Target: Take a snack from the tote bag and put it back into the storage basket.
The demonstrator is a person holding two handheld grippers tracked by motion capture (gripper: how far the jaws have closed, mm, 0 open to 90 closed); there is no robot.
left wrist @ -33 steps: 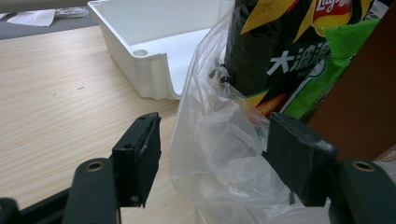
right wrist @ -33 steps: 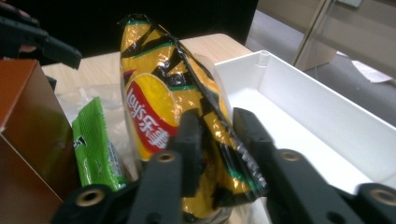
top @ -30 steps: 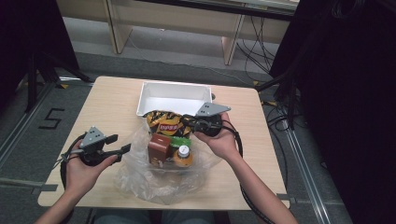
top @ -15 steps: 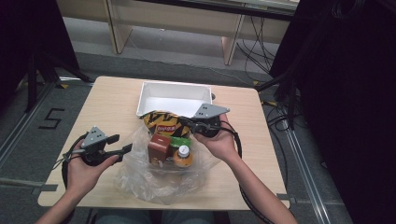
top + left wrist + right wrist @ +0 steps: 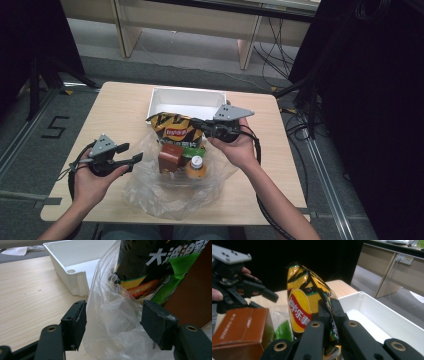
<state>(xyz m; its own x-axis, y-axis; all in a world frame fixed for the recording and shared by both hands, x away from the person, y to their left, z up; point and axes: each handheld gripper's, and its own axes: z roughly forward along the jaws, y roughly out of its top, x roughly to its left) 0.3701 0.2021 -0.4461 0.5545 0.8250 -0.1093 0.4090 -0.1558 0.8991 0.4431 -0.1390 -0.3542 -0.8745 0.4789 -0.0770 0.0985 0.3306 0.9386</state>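
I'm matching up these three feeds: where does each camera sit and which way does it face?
High view: above the person's side, looking down on the table; both forearms show.
Left gripper view: on the left gripper, open around the plastic bag.
Right gripper view: on the right gripper, shut on the chip bag.
All share the white tray.

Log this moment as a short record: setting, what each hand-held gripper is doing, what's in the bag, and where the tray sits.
setting: wooden table, person's two hands at the near edge
right hand-held gripper: shut on the chip bag, pinching its edge seam, bag upright
left hand-held gripper: jaws open, clear plastic bag film between them, pads not pressing
bag contents: brown carton, orange-capped bottle, green packet
white tray: behind the plastic bag, nothing seen in it
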